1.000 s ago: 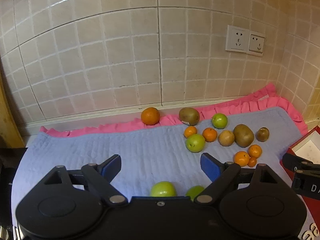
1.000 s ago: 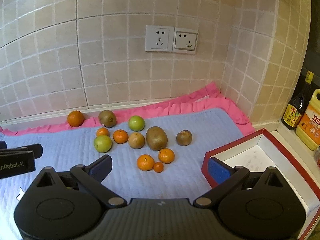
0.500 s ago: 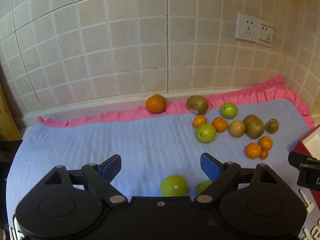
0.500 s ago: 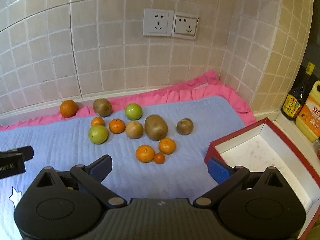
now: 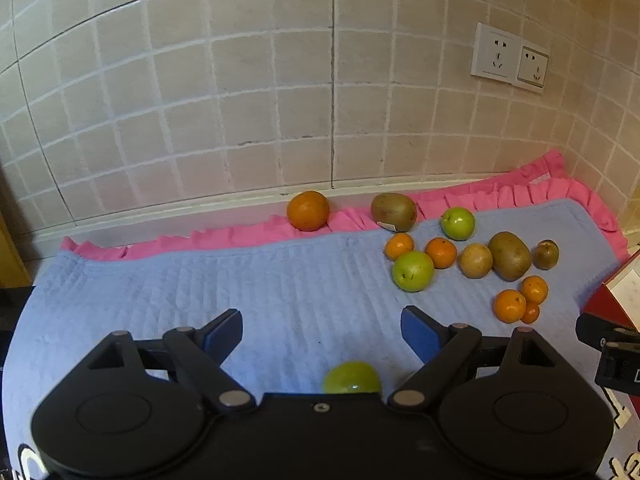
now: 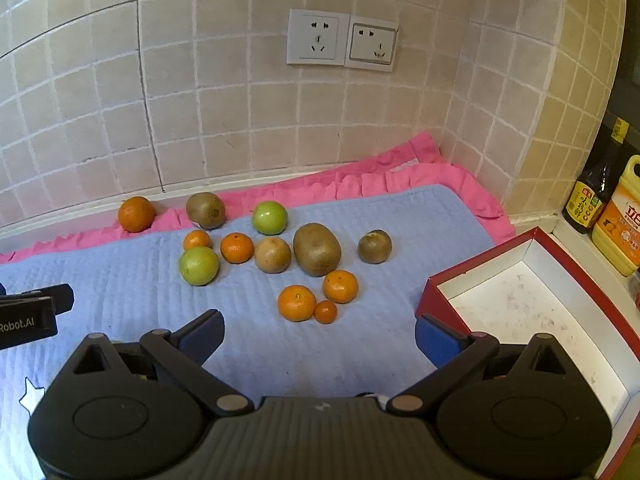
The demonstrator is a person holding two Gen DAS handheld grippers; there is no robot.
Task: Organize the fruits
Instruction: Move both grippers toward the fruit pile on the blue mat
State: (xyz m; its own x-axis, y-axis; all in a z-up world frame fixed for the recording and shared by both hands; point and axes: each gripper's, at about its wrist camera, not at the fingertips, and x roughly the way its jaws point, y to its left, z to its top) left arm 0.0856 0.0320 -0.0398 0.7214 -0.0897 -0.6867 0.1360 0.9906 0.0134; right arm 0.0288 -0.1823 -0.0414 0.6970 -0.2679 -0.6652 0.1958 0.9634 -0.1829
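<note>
One round green fruit now shows under left gripper, second gone from view as camera shifts. Both grippers' fingers wide apart, empty. Right gripper hovers over blue quilted mat; scattered fruit cluster unsorted, red box empty.

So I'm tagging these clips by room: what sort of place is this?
Most likely a home kitchen counter: a tiled wall with wall sockets, a soy sauce bottle and yellow oil jug in the corner, and fruit on a quilted mat.
</note>
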